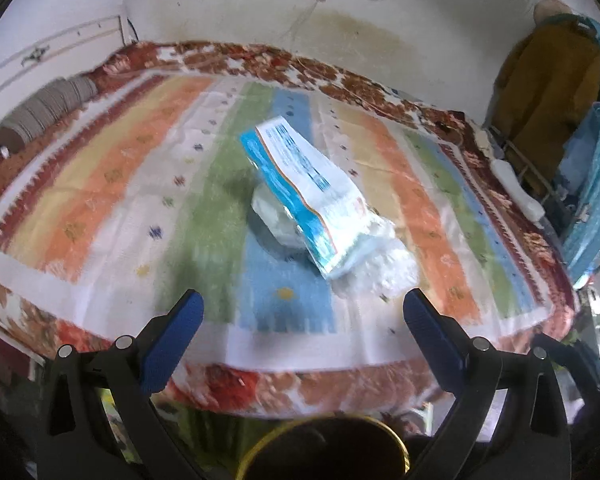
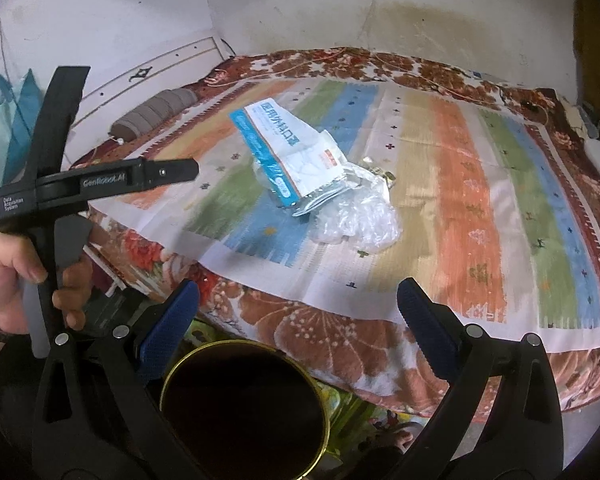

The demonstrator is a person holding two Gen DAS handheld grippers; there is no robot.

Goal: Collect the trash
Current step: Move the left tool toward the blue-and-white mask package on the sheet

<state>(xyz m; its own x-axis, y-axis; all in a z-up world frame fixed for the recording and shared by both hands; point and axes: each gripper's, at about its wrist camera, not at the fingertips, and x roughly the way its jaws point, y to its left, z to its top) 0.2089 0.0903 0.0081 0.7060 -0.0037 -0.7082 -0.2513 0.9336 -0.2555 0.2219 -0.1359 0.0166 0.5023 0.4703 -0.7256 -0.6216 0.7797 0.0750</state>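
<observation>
Your left gripper (image 1: pixel 303 308) and right gripper (image 2: pixel 298 296) (both released, empty) hang over the bed (image 1: pixel 100 184), facing the mask packet (image 1: pixel 300 184).

Both wrist cameras look down and forward from the bed's (image 1: pixel 100 208) near edge, sharing its striped cover (image 2: pixel 460 200); the right one sits further right.

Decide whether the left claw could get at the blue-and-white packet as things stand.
Probably yes. The left claw is open and empty, facing the packet on the bedspread. Nothing lies between them, though crumpled plastic touches the packet's near end.
</observation>
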